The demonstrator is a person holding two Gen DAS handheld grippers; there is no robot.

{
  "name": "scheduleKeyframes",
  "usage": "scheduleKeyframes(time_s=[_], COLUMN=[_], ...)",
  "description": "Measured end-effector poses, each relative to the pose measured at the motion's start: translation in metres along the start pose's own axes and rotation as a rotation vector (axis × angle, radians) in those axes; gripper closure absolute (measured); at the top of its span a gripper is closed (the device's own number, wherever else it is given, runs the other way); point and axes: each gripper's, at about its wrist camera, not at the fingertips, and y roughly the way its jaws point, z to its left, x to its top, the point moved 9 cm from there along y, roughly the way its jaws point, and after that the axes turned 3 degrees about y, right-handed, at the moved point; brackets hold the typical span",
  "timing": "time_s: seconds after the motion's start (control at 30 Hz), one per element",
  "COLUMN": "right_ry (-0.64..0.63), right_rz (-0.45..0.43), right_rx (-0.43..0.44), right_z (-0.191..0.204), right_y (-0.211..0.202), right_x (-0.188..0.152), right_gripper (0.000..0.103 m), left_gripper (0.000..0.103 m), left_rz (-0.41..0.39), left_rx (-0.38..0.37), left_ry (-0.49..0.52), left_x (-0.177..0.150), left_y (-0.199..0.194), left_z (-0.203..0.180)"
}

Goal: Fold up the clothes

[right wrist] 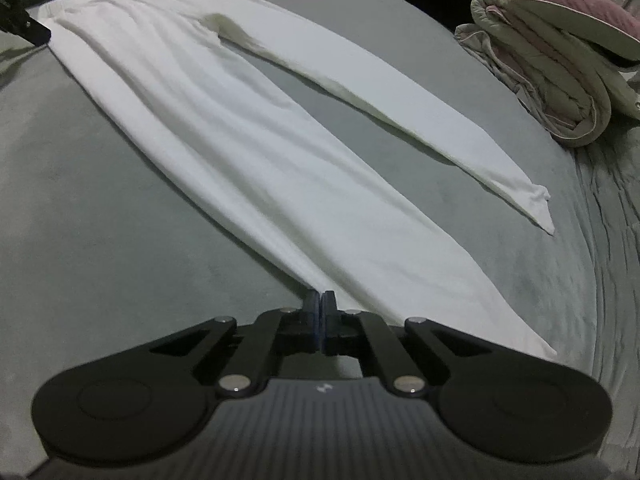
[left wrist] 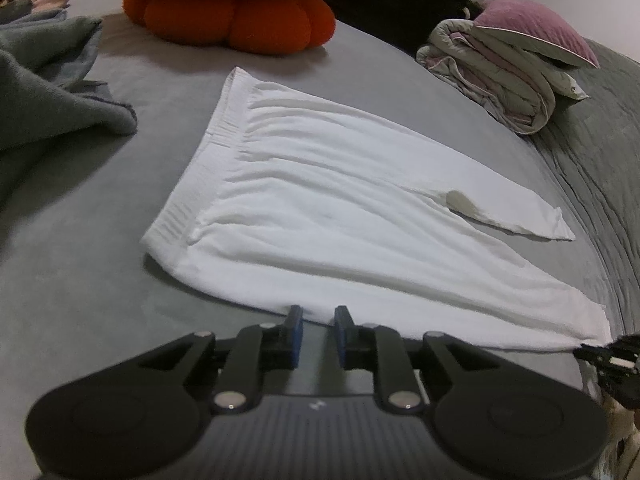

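Lying flat on the grey bed, white trousers sit between an orange cushion and a folded quilt. Left gripper gapes empty at their edge; right gripper is pinched tight on a leg hem.

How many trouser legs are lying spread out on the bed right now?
2. On the white trousers, the near leg runs to the right gripper, which is shut on its hem; the far leg lies angled toward the folded quilt.
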Motion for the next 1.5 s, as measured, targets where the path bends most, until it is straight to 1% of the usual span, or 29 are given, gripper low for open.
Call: scheduleKeyframes(time_s=[0.13,0.2,0.3,0.33,0.37,0.4,0.43,0.47,0.53,0.57,0.6,0.63,0.7,0.73,0.77,0.83,0.87,0.9,0.93,1.0,1.03,1.1,1.2,1.23,1.27,1.37,1.4,1.43,1.5], right_ry=[-0.014,-0.021,0.028,0.032,0.025,0.016,0.027,0.078,0.179,0.231,0.294,0.357,0.477,0.495,0.477,0.423,0.398,0.386,0.387,0.386,0.366,0.374,0.335,0.326,0.317,0.283,0.261,0.242,0.225], right_rz=[-0.012,0.008,-0.018,-0.016,-0.013,-0.013,-0.021,-0.049,-0.105,-0.131,-0.138,-0.142,-0.099,-0.062,-0.013,0.076,0.092,0.09,0.114,0.16,0.172,0.098,-0.021,-0.039,-0.056,-0.064,-0.06,-0.055,-0.053], right_rx=[0.013,-0.003,-0.024,-0.02,-0.015,-0.005,0.024,0.035,0.056,0.062,0.03,-0.001,-0.046,-0.045,-0.038,-0.02,-0.023,-0.017,-0.051,-0.121,-0.177,-0.132,-0.001,0.035,0.071,0.148,0.159,0.155,0.12], right_z=[0.005,0.006,0.004,0.005,0.007,0.008,0.008,-0.002,-0.022,-0.033,-0.051,-0.068,-0.098,-0.104,-0.102,-0.086,-0.081,-0.081,-0.085,-0.094,-0.1,-0.094,-0.055,-0.042,-0.029,0.0,0.008,0.014,0.014], right_y=[-0.015,-0.011,-0.005,-0.004,-0.005,-0.008,-0.014,-0.021,-0.034,-0.041,-0.042,-0.042,-0.03,-0.021,-0.01,0.009,0.013,0.011,0.009,0.005,0.003,-0.006,-0.015,-0.013,-0.01,0.0,0.001,0.001,-0.004], right_x=[-0.008,-0.016,-0.013,-0.012,-0.01,-0.009,-0.007,-0.003,0.004,0.007,0.008,0.007,-0.004,-0.01,-0.016,-0.025,-0.028,-0.029,-0.032,-0.039,-0.043,-0.035,-0.008,0.0,0.007,0.022,0.023,0.021,0.012], right_gripper=[0.103,0.103,0.102,0.099,0.089,0.089,0.087,0.084,0.075,0.075,0.075,0.075,0.075,0.08,0.09,0.091,0.091,0.091,0.096,0.094,0.086,0.084,0.086,0.087,0.089,0.09,0.09,0.091,0.09], left_gripper=[0.086,0.086,0.085,0.085,0.085,0.084,0.081,0.08,0.079,0.079,0.079,0.079,0.079,0.079,0.079,0.079,0.079,0.079,0.079,0.079,0.079,0.079,0.079,0.079,0.079,0.079,0.079,0.079,0.079], left_rz=[0.004,0.006,0.005,0.006,0.008,0.009,0.008,0.007,0.003,0.001,-0.003,-0.007,-0.025,-0.037,-0.046,-0.036,-0.025,-0.008,0.012,0.026,0.027,0.021,0.027,0.029,0.028,0.03,0.029,0.028,0.026], left_rx=[0.003,0.006,0.008,0.007,0.006,0.003,-0.001,-0.005,-0.013,-0.019,-0.027,-0.035,-0.052,-0.059,-0.066,-0.072,-0.074,-0.076,-0.075,-0.064,-0.054,-0.034,-0.038,-0.04,-0.042,-0.053,-0.057,-0.056,-0.038], left_ry=[-0.013,-0.014,-0.007,-0.006,-0.008,-0.012,-0.013,-0.012,-0.002,0.003,0.008,0.013,0.019,0.017,0.014,0.002,-0.006,-0.017,-0.031,-0.026,-0.013,0.01,-0.012,-0.018,-0.02,-0.018,-0.024,-0.032,-0.049], left_x=[0.001,0.0,0.001,0.001,0.001,0.001,0.001,0.001,0.002,0.002,0.002,0.003,0.006,0.008,0.01,0.012,0.013,0.013,0.011,0.007,0.006,0.002,0.0,0.0,0.001,0.001,0.001,0.002,0.002], left_y=[-0.001,-0.001,-0.001,0.0,-0.001,-0.001,-0.003,-0.004,-0.007,-0.009,-0.01,-0.011,-0.013,-0.012,-0.01,-0.001,0.005,0.011,0.015,0.014,0.011,0.005,0.006,0.006,0.007,0.006,0.005,0.005,0.003], left_z=[0.004,0.004,0.004,0.004,0.005,0.005,0.005,0.005,0.002,0.001,-0.001,-0.003,-0.007,-0.009,-0.01,-0.012,-0.013,-0.012,-0.011,-0.01,-0.01,-0.007,-0.002,-0.001,-0.001,0.0,0.001,0.003,0.009])
